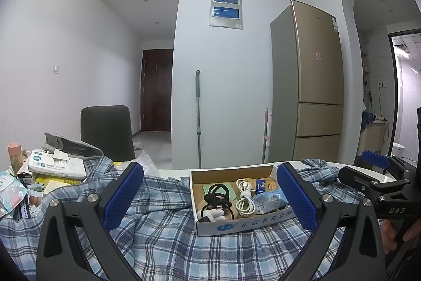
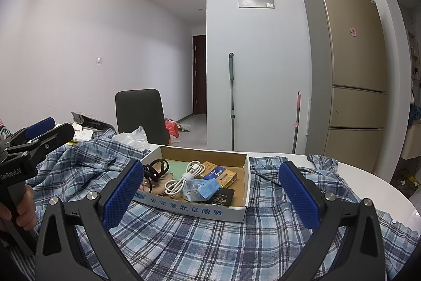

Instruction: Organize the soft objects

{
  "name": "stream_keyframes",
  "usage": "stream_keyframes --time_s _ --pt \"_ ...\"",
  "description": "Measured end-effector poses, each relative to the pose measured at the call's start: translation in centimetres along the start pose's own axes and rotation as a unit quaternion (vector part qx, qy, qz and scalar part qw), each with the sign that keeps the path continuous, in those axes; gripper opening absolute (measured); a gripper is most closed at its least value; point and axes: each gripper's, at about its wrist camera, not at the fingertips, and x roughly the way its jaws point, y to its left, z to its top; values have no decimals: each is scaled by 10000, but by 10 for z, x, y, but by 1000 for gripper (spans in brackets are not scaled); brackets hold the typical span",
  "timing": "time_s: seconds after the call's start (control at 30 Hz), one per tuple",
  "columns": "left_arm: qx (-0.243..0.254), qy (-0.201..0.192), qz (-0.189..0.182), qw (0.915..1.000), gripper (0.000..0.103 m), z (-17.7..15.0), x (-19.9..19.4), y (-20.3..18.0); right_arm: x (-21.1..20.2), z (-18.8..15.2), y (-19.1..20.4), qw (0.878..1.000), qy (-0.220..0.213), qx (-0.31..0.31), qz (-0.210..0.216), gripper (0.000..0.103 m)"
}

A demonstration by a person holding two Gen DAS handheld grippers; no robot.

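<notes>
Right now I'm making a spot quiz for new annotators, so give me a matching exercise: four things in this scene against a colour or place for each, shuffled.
Things:
1. coiled cable
2. plaid shirt
3. fridge
4. mop handle

Descriptions:
A. gold, tall, at the right
B. leaning on the white wall
C. white, inside the cardboard box
D. blue checked, spread under the box

Pairs: 1-C, 2-D, 3-A, 4-B

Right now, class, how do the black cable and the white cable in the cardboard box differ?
The white cable is coiled and cinched with a tie; the black cable lies in loose loops. The white cable sits mid-box; the black cable sits at the box's left end. Both lie inside the box, untouched.
</notes>
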Motion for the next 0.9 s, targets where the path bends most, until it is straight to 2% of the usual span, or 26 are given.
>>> stream_keyframes --time_s 0.9 --pt "-7 26 10 10000 103 -2 2 1 0 -1 0 10000 2 1 -10 102"
